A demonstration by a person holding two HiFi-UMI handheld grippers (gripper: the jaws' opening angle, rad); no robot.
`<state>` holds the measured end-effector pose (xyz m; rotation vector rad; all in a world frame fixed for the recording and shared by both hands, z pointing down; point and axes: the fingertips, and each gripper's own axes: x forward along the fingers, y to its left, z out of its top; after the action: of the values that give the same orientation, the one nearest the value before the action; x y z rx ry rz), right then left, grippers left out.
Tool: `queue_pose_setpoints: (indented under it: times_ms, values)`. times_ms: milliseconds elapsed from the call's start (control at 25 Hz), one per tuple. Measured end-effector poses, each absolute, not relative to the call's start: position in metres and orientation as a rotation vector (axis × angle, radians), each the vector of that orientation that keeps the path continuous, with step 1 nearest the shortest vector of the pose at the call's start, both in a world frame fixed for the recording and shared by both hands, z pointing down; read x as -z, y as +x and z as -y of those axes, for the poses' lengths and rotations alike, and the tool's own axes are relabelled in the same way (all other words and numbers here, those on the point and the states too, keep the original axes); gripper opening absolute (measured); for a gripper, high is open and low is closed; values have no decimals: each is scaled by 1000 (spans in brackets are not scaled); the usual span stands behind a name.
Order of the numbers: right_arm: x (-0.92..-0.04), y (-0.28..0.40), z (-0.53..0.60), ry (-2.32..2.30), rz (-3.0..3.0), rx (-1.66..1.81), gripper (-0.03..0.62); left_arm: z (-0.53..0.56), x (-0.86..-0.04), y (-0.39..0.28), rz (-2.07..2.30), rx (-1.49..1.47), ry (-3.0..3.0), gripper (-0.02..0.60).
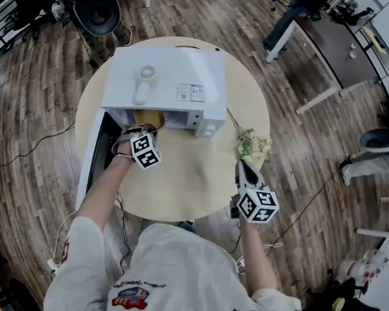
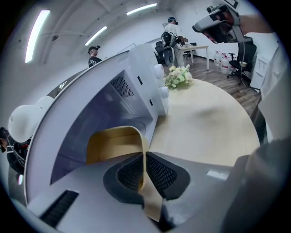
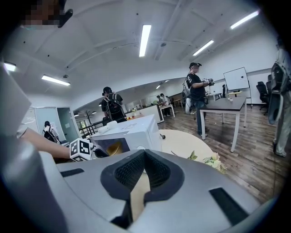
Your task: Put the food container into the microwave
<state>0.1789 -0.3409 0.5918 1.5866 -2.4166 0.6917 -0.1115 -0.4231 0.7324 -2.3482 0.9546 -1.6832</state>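
**At the microwave's open front: container pinched by its rim**

On the round wooden table (image 1: 190, 176) stands a white microwave (image 1: 169, 78), its door (image 1: 90, 159) swung wide to the person's left. A small white fan (image 1: 144, 82) lies on its top.

The left gripper (image 2: 144, 158) is at the oven's opening. Its jaws are closed almost together on the thin side wall of the tan food container (image 2: 112, 143), with one black ribbed pad on each face of the wall and the rim standing up between them. From the head view the container sits in the mouth of the oven, its far part under the edge of the oven's roof. Whether its bottom rests on the oven floor cannot be told.

The right gripper (image 3: 144, 164) is over the near right edge of the table, well apart from the microwave and pointing towards it. Its jaws are closed, pad against pad, with nothing between them; only the tabletop shows through the slit below the pads. A small bunch of pale flowers (image 1: 252, 145) lies on the table just beyond its tip, to the right of the microwave.
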Motion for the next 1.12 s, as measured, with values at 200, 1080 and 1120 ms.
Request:
queue_pose_setpoints:
  times_ms: [200,1080,1120]
  values:
    - [-597,193,339,1633,2378,-706,-6,442,-744,-110,-939,1701,-2246,20]
    - [-624,212,326,1695,2296,-765,-6,477,-774,-116,-949,1771,-2123,21]
    - [-625,213,325,1697,2294,-766,-6,479,-774,-115,-943,1771,-2118,21]
